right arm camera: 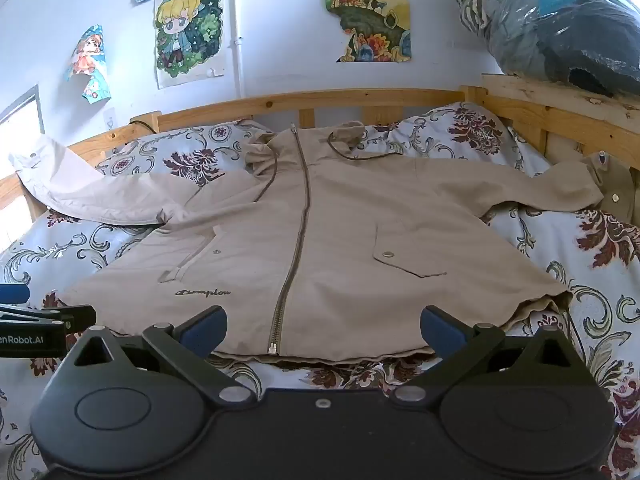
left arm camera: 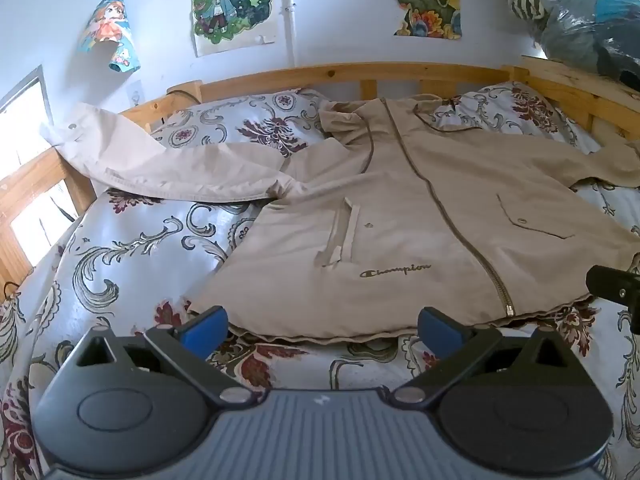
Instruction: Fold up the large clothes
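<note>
A beige zip-up Champion jacket [left arm camera: 400, 208] lies face up and spread flat on the bed, hood toward the headboard; it fills the middle of the right wrist view [right arm camera: 332, 236] too. Its left sleeve [left arm camera: 160, 168] stretches out to the left bed rail, its right sleeve [right arm camera: 560, 188] to the right rail. My left gripper [left arm camera: 322, 330] is open and empty just short of the hem, left of the zipper. My right gripper [right arm camera: 324, 330] is open and empty at the hem, astride the zipper's end [right arm camera: 273, 348]. The two grippers are side by side.
A floral duvet [left arm camera: 132, 264] covers the bed inside a wooden frame [left arm camera: 340, 74]. Two pillows [right arm camera: 452, 128] lie at the headboard. Bagged clothes [right arm camera: 560, 20] sit on a shelf at the upper right. Posters hang on the wall. A window [left arm camera: 24, 152] is at the left.
</note>
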Demonstrator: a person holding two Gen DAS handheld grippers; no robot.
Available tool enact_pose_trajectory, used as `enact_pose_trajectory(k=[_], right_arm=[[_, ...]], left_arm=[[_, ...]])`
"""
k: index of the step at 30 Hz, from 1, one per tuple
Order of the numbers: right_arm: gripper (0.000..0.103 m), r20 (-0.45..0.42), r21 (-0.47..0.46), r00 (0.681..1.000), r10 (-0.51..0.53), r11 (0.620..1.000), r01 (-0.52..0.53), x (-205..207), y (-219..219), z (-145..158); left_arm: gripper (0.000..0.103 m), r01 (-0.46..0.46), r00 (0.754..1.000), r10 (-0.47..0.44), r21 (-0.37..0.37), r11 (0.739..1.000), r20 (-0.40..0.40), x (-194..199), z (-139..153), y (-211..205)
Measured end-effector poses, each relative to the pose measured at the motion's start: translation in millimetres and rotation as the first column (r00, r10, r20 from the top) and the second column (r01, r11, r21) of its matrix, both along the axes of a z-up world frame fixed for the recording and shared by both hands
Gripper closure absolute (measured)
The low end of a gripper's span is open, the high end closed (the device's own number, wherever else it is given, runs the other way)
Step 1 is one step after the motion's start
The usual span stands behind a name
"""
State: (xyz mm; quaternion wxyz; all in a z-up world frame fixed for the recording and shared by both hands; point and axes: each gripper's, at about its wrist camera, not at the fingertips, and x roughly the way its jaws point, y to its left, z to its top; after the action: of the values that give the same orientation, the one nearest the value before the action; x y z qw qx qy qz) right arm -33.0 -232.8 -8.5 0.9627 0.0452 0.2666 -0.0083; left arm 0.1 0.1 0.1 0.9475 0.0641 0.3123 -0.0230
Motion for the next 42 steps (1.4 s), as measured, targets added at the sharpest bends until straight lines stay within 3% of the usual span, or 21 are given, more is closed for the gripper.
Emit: enact_pose_trajectory(k=[42], right_arm=[[0.001, 0.001, -0.002, 1.000, -0.001, 1.000, 0.001, -0.4, -0.1, -0.3]], left_arm=[[0.001, 0.001, 1.000, -0.001, 0.002, 1.000, 0.004, -1.0, 0.8, 1.4]])
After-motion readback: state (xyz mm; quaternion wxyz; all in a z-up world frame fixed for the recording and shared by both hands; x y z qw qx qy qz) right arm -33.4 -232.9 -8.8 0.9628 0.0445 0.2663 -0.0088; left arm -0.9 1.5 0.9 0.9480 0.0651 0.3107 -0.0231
